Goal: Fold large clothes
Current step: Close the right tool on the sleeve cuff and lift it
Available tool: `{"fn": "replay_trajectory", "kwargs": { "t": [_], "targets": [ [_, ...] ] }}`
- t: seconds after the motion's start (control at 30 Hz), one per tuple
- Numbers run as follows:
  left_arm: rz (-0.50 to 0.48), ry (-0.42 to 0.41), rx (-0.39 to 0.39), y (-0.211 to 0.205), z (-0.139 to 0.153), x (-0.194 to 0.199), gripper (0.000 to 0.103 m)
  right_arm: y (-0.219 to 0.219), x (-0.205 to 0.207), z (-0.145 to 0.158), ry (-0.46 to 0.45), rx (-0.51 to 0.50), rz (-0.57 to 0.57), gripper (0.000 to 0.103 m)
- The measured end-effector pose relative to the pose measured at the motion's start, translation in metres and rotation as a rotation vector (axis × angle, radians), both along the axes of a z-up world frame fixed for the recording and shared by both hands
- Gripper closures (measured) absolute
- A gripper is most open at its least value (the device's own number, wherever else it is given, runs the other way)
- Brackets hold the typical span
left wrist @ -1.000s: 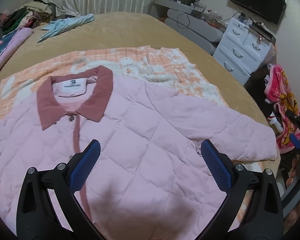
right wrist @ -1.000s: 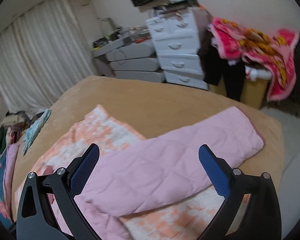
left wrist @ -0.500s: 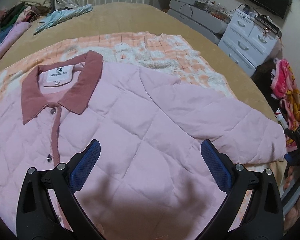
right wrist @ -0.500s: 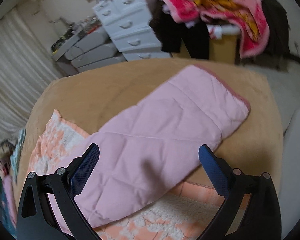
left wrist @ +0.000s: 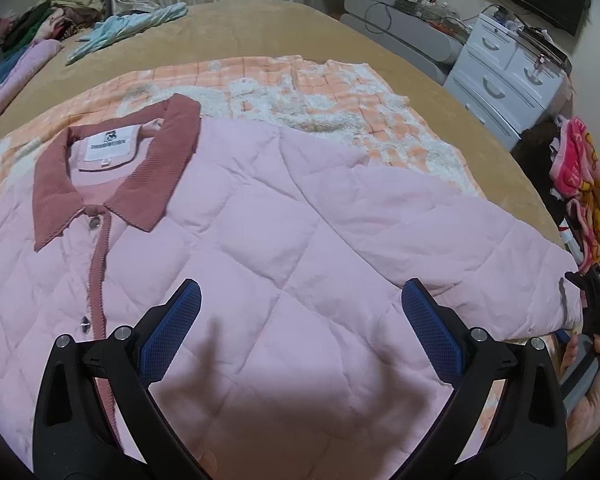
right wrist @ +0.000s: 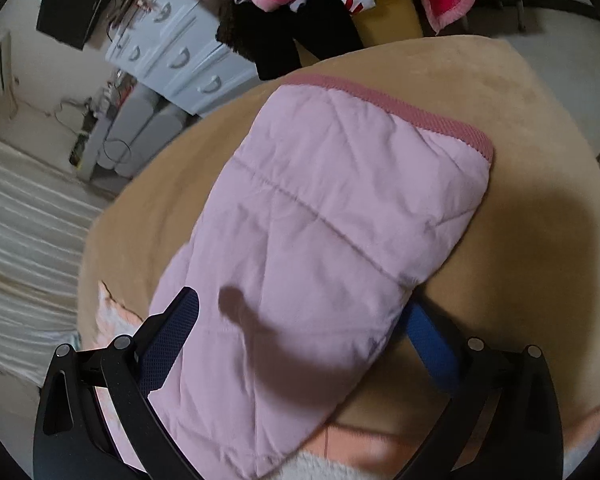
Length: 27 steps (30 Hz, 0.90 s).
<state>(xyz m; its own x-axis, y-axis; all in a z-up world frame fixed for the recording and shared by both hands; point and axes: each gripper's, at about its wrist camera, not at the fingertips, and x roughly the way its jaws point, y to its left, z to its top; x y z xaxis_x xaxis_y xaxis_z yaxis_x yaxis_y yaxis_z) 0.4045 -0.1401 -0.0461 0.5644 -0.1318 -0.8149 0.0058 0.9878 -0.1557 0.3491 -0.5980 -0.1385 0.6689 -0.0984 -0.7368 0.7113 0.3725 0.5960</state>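
Both sets of jaws stand wide apart, and neither grips anything as far as I can tell. On my left gripper I hover over the chest of the pink quilted jacket, with its blue pads clear of the cloth and only their shadow falling on it. On my right gripper I straddle the sleeve near its cuff: one finger sits over the sleeve's near edge, the other seems tucked beside or slightly under the far edge, so it may be touching, though I see no pinch. As I judge it, folding has barely begun. I see the jacket spread face up and buttoned, its darker collar flat, on an orange-and-white blanket over the tan bed. The sleeve on my right side lies stretched outward toward the bed's edge, not yet brought across the body. What remains is nearly all of it: sleeves in, sides over, then the hem up. From the left view I see a hand at the far right holding the other tool.
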Motion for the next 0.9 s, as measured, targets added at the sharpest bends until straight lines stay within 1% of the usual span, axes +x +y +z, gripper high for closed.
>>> {"fn": "replay_trajectory", "kwargs": {
  "t": [0.13, 0.2, 0.23, 0.27, 0.3, 0.37, 0.4, 0.43, 0.47, 0.53, 0.57, 0.7, 0.83, 0.9],
  "targets": [
    [0.002, -0.013, -0.004, 0.006, 0.006, -0.004, 0.009, 0.0, 0.003, 0.001, -0.022, -0.04, 0.022, 0.004],
    [0.007, -0.019, -0.001, 0.01, 0.011, -0.008, 0.009, 0.001, 0.003, 0.002, -0.026, -0.064, 0.028, 0.007],
    [0.006, -0.021, -0.002, 0.011, 0.013, -0.01, 0.009, 0.002, 0.004, 0.003, -0.029, -0.084, 0.035, 0.012],
    [0.005, -0.024, -0.003, 0.012, 0.015, -0.012, 0.009, 0.003, 0.004, 0.004, -0.023, -0.103, 0.036, 0.031],
    [0.004, -0.029, -0.001, 0.014, 0.019, -0.014, 0.009, 0.003, 0.003, 0.004, -0.022, -0.12, 0.037, 0.043],
    [0.004, -0.036, 0.002, 0.016, 0.025, -0.018, 0.009, -0.001, 0.002, 0.002, -0.063, -0.106, 0.053, 0.057],
    [0.004, -0.041, 0.0, 0.017, 0.029, -0.02, 0.009, -0.001, 0.0, 0.003, -0.09, -0.099, 0.059, 0.06],
    [0.004, -0.045, 0.0, 0.019, 0.032, -0.022, 0.009, -0.001, -0.001, 0.006, -0.135, -0.082, 0.074, 0.073],
    [0.005, -0.048, 0.0, 0.02, 0.035, -0.022, 0.009, 0.0, -0.001, 0.01, -0.171, -0.072, 0.086, 0.082],
    [0.011, -0.06, -0.004, 0.024, 0.044, -0.025, 0.009, 0.005, -0.002, 0.026, -0.201, -0.122, 0.111, 0.084],
    [0.013, -0.068, -0.01, 0.027, 0.049, -0.028, 0.009, 0.01, -0.002, 0.038, -0.217, -0.162, 0.128, 0.085],
    [0.015, -0.08, -0.008, 0.035, 0.064, -0.034, 0.009, 0.03, -0.007, 0.082, -0.302, -0.27, 0.192, 0.086],
    [0.021, -0.081, -0.019, 0.046, 0.076, -0.039, 0.009, 0.065, -0.014, 0.134, -0.388, -0.418, 0.281, 0.086],
    [0.024, -0.09, -0.026, 0.051, 0.082, -0.042, 0.009, 0.079, -0.015, 0.152, -0.413, -0.456, 0.324, 0.086]
  ]
}}
